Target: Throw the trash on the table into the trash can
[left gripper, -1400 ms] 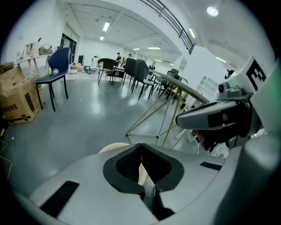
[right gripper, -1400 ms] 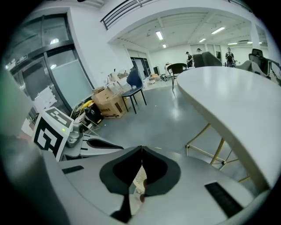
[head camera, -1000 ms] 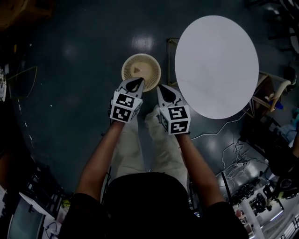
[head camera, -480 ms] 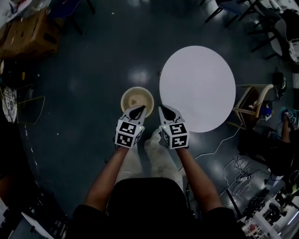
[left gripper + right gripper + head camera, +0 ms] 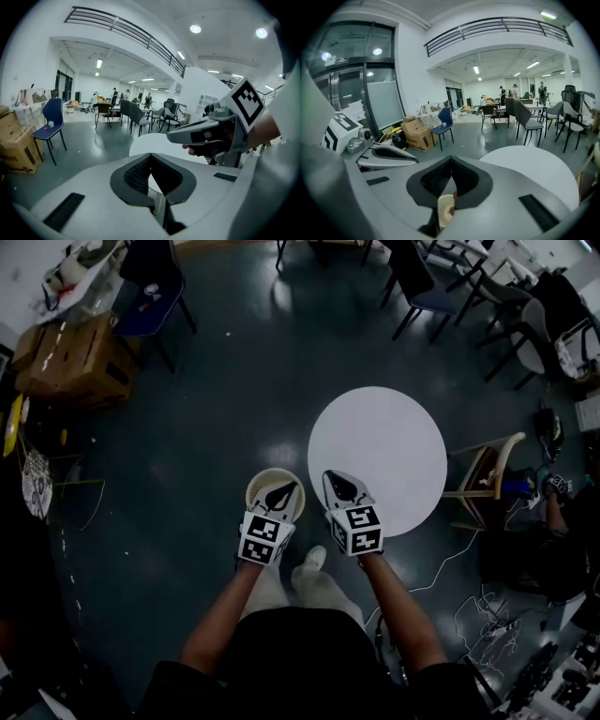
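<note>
In the head view, my left gripper hangs shut over the round beige trash can on the dark floor. Beside it my right gripper is also shut, above the near edge of the round white table. No trash shows on the tabletop. In the left gripper view the jaws meet with nothing between them, and the right gripper's body shows beside the table. In the right gripper view the jaws are together, and the trash can shows below them.
Cardboard boxes and a blue chair stand at the far left. More chairs are at the back. A wooden chair sits right of the table, with cables on the floor nearby. People stand far off.
The head view has pulled back, so the table and trash can look smaller and more of the room shows. Both grippers stay side by side and shut over the trash can's edge.
</note>
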